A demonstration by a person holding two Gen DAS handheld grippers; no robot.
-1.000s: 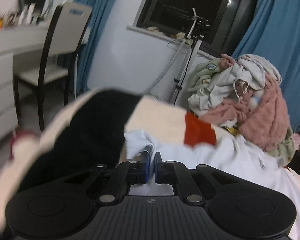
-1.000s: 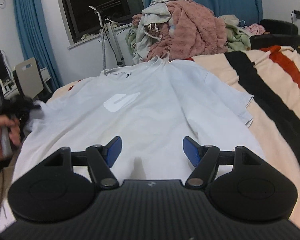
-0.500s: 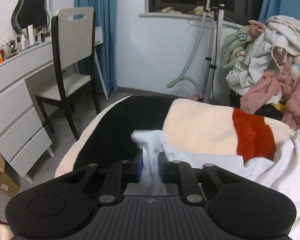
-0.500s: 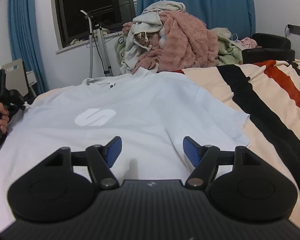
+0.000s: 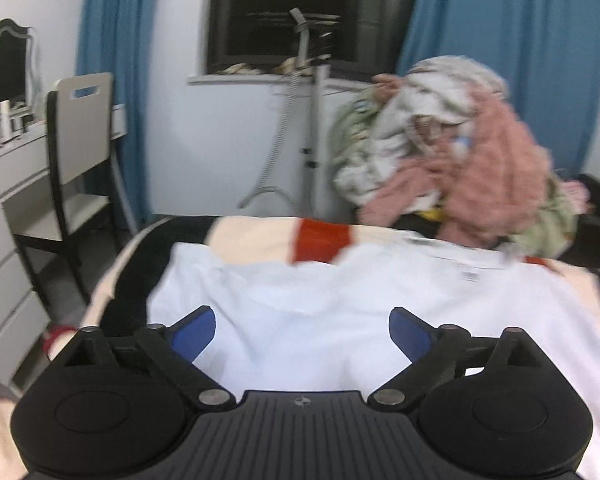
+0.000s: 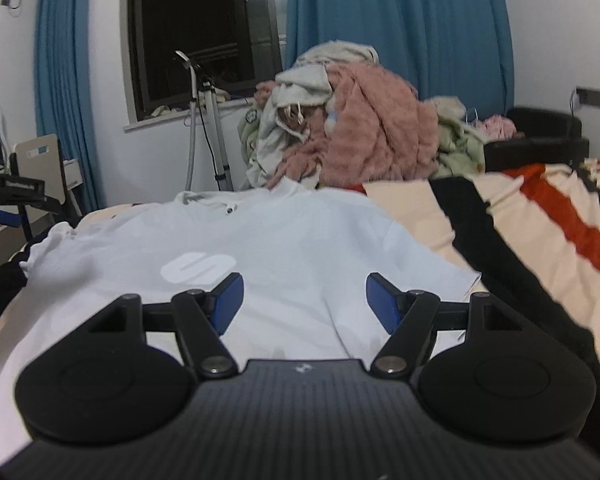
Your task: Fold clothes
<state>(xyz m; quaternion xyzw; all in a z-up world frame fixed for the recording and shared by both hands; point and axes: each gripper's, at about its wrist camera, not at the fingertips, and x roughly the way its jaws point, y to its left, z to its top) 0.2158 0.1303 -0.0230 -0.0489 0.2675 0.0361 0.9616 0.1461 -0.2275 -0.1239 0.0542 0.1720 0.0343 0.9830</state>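
Observation:
A white T-shirt (image 6: 300, 256) with a pale logo on the chest lies spread flat on the striped bed cover, collar toward the far end. It also shows in the left wrist view (image 5: 340, 304), its left sleeve lying loose at the bed's left edge. My left gripper (image 5: 300, 332) is open and empty, above the shirt's left side. My right gripper (image 6: 302, 304) is open and empty, low over the shirt's lower middle. The left gripper's body (image 6: 16, 194) shows at the far left of the right wrist view.
A heap of unfolded clothes (image 6: 356, 136) sits at the far end of the bed. The cream, black and red striped cover (image 6: 540, 240) stretches to the right. A garment steamer stand (image 5: 312, 120), a chair (image 5: 80, 152) and a white dresser (image 5: 4, 240) stand left of the bed.
My left gripper let go of the shirt's left sleeve, opened wide and swung right over the shirt. The sleeve now lies on the bed. My right gripper stayed open.

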